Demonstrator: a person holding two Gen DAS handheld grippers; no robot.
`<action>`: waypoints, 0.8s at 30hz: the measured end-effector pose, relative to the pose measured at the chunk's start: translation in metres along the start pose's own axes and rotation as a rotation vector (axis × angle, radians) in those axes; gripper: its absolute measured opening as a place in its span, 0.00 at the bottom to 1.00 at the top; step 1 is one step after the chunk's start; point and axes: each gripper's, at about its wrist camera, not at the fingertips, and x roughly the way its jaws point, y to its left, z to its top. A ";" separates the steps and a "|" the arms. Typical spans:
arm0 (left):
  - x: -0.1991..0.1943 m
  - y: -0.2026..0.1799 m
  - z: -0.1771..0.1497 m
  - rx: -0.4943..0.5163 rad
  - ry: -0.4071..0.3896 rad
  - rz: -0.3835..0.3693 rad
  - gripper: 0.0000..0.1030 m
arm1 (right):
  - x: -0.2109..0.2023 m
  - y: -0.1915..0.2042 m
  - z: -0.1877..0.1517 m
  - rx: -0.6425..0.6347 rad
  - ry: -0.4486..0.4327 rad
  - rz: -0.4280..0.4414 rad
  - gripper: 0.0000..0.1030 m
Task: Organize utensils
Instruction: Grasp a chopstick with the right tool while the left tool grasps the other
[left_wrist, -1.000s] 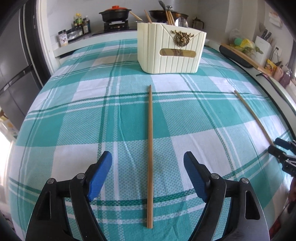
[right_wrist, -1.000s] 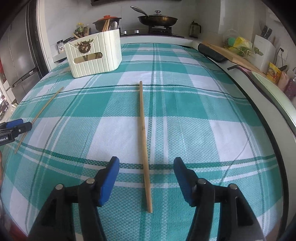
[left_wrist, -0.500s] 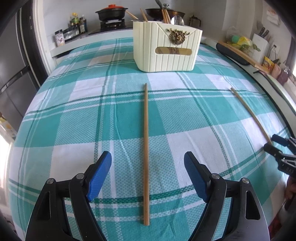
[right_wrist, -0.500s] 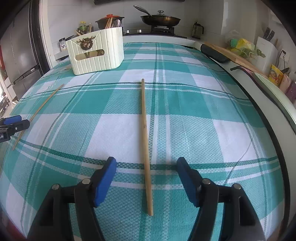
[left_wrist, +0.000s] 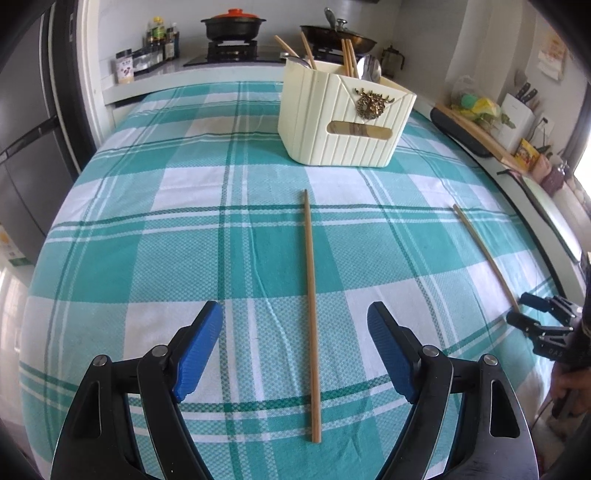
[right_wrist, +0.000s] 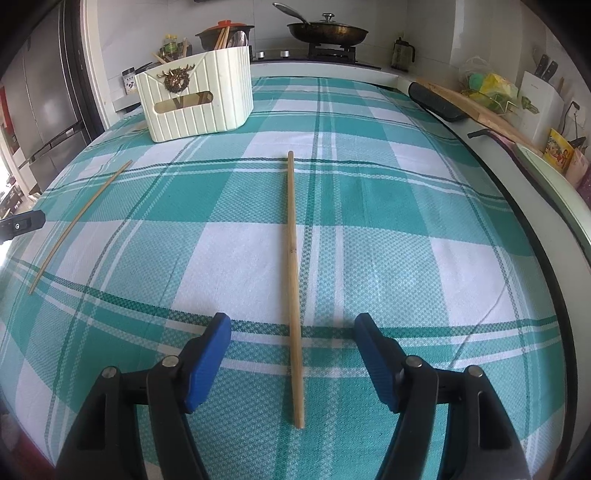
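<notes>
Two wooden chopsticks lie on the teal checked tablecloth. One chopstick lies straight ahead between the fingers of my open left gripper; it shows at the left in the right wrist view. The other chopstick lies between the fingers of my open right gripper; it shows at the right in the left wrist view. A cream ribbed utensil holder with chopsticks and spoons in it stands at the far side of the table. Both grippers are empty.
A counter with a stove, a black pot and a frying pan runs behind the table. A knife block, a cutting board and packets line the right counter. A fridge stands at the left. The table edge curves along the right.
Both grippers have lowered and moved slightly forward over their chopsticks. The left view has shifted, so the holder now sits more to the right. Both stay open.
</notes>
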 end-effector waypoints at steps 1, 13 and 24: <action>-0.001 0.006 0.003 -0.012 0.009 -0.018 0.80 | -0.002 -0.005 0.003 0.010 0.018 0.029 0.68; 0.048 0.002 0.036 0.054 0.144 -0.071 0.80 | 0.014 -0.041 0.059 0.083 0.143 0.131 0.68; 0.096 -0.017 0.070 0.192 0.162 0.077 0.12 | 0.091 0.012 0.146 -0.098 0.163 -0.020 0.27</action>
